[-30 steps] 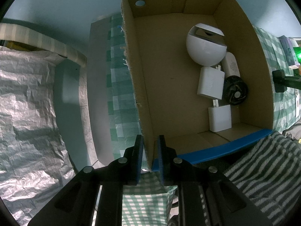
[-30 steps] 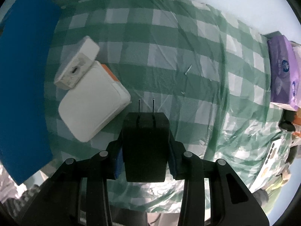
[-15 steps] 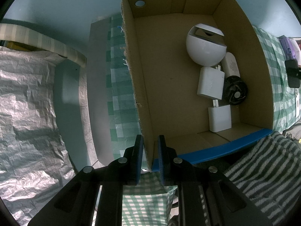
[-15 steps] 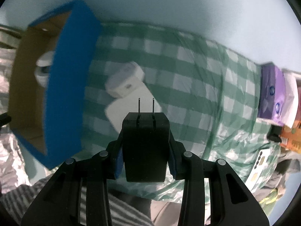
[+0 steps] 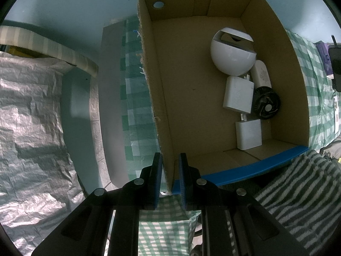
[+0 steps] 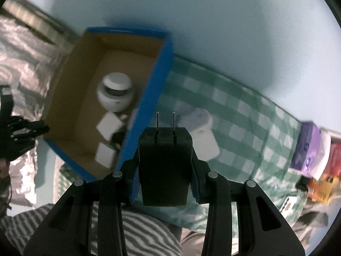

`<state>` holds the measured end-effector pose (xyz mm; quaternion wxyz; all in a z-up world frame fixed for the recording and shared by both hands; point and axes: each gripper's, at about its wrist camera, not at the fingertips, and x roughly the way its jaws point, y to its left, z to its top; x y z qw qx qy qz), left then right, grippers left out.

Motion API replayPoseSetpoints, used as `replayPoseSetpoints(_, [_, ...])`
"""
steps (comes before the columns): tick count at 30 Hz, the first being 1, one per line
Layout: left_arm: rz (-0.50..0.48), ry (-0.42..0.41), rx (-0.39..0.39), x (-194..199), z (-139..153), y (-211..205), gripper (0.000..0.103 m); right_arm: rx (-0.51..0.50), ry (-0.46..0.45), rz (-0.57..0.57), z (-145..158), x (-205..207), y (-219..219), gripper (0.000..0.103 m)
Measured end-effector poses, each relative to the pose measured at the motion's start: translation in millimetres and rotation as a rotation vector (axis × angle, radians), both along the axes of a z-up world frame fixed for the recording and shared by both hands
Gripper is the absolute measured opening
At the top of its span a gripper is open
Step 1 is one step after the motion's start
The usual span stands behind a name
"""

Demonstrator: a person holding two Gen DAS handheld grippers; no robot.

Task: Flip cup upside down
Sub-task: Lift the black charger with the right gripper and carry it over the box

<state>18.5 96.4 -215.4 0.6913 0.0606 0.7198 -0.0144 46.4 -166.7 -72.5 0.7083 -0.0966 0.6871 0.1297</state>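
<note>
Your left hand-held gripper (image 5: 169, 179) pinches the wall of the box (image 5: 158, 115). Your right hand-held gripper (image 6: 164, 170) holds a black charger (image 6: 164, 170) near the box's blue side. No cup is visible, so flipping has not begun. Next, probably drop the charger into the box, then find the cup.

A tabletop under a green-and-white checked cloth (image 6: 245, 125) carries everything. A cardboard box (image 5: 191, 98) with blue edges sits at its left end, open side up. Just right of the box, two white devices (image 6: 202, 132) lie on the cloth, touching each other. At the right edge lie a purple packet (image 6: 307, 151), a white one and orange boxes (image 6: 321, 187), close together.
</note>
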Motion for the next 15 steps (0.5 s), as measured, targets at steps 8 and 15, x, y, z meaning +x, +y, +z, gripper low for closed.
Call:
replayPoseSetpoints(8, [0.0, -0.003, -0.002, -0.7, 0.5, -1.2, 0.014, 0.018, 0.02, 0.119, -16.1, 0.9, 58.9, 0.037])
replayPoseSetpoints(15, [0.001, -0.006, 0.0, -0.9, 0.7, -1.0, 0.014, 0.015, 0.052, 0.187, -37.4, -3.1, 87.0, 0.037])
